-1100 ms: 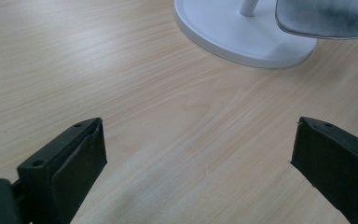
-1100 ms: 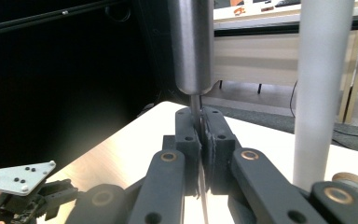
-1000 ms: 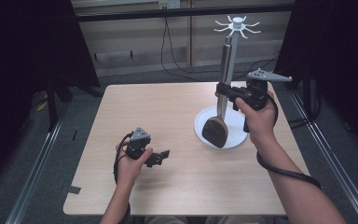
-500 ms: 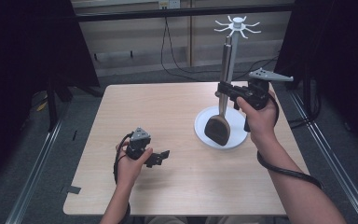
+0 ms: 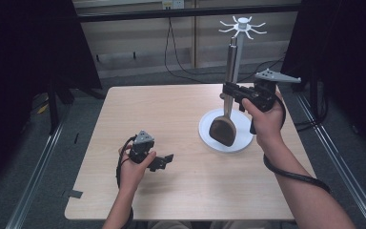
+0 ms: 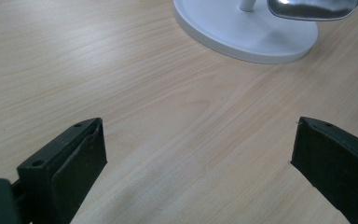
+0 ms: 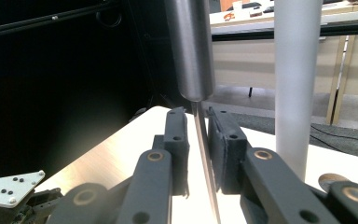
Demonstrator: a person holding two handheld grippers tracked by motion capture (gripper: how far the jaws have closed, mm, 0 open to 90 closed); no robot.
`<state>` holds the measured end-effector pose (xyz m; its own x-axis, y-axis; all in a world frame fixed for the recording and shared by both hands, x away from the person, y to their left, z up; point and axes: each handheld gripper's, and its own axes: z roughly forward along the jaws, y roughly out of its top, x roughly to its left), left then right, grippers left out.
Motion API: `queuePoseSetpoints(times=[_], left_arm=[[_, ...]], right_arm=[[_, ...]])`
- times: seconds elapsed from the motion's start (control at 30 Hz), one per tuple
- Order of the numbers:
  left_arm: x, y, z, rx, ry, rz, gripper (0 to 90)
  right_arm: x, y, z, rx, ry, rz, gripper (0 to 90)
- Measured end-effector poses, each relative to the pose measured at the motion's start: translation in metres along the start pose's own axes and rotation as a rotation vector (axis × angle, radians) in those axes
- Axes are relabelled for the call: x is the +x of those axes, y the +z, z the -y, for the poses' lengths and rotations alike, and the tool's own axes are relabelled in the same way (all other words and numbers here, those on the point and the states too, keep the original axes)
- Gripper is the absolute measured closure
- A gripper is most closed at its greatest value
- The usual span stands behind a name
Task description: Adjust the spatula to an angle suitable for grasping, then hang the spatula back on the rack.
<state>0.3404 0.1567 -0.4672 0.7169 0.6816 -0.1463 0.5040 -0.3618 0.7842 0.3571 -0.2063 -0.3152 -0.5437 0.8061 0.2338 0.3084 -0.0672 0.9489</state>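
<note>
Right gripper (image 5: 228, 90): right of frame, jaws clamped on thin metal spatula (image 5: 225, 125) above round white stand base (image 5: 209, 133).
Left gripper (image 5: 166, 160): lower left, jaws wide apart, empty.

High view: even overhead light on the bench (image 5: 181, 133); surroundings fall to near black at left and right; soft, short shadows beneath the hands. Image slightly soft throughout. Left gripper view: bright, diffuse light on the wood grain, with a sharp specular highlight on the metal spoon bowl (image 6: 313, 8); near claw parts slightly blurred. Right gripper view: dark left half, bright background at right; glare whitens the bench surface; the foreground linkages are out of focus.
</note>
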Motion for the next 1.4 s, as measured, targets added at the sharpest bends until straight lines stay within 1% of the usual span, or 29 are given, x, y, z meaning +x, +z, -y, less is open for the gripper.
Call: queuePoseSetpoints(times=[0.17,0.2,0.3,0.47,0.57,0.73,0.8,0.87,0.97,1.03,1.13,1.2,1.3,1.4], left_arm=[[0.0,0.0,0.0,-0.001,-0.001,0.002,2.8],[0.0,0.0,0.0,-0.001,0.003,0.002,2.8],[-0.001,0.001,0.0,0.0,0.004,0.007,2.8],[0.0,0.0,0.0,-0.003,0.003,0.0,2.8],[0.0,0.0,0.0,-0.002,0.004,0.001,2.8],[-0.001,0.0,-0.001,-0.003,0.006,0.004,2.8],[0.0,0.0,0.0,-0.004,0.006,0.005,2.8],[0.0,0.0,0.0,0.002,0.003,0.002,2.8],[0.0,0.0,0.0,-0.002,0.0,0.0,2.8],[0.0,0.0,-0.001,-0.001,0.011,0.002,2.8],[-0.001,0.0,-0.001,-0.003,0.005,0.005,2.8],[-0.001,0.0,-0.001,-0.001,0.007,0.001,2.8],[-0.001,0.001,-0.001,-0.001,0.009,0.009,2.8],[-0.002,0.002,-0.001,0.003,0.007,0.005,2.8]], right_arm=[[0.0,0.0,-0.001,0.006,-0.006,0.008,71.5],[0.0,0.0,-0.001,0.005,-0.004,0.009,70.8],[0.001,0.001,0.0,0.008,-0.011,0.02,66.5],[0.001,0.001,0.002,0.017,-0.011,0.033,58.7],[0.001,0.0,0.003,0.016,-0.012,0.035,54.7],[0.001,0.0,0.004,0.019,-0.007,0.036,51.1],[0.002,0.0,0.004,0.021,-0.008,0.037,48.0],[0.004,-0.001,0.005,0.026,-0.014,0.035,44.5],[0.005,-0.003,0.005,0.035,-0.025,0.033,38.8],[0.006,-0.005,0.006,0.031,-0.032,0.029,35.4],[0.008,-0.007,0.007,0.05,-0.061,0.038,31.3],[0.008,-0.009,0.008,0.052,-0.057,0.028,29.9],[0.008,-0.011,0.01,0.061,-0.058,0.034,27.5],[0.005,-0.012,0.013,0.068,-0.053,0.037,24.6]])
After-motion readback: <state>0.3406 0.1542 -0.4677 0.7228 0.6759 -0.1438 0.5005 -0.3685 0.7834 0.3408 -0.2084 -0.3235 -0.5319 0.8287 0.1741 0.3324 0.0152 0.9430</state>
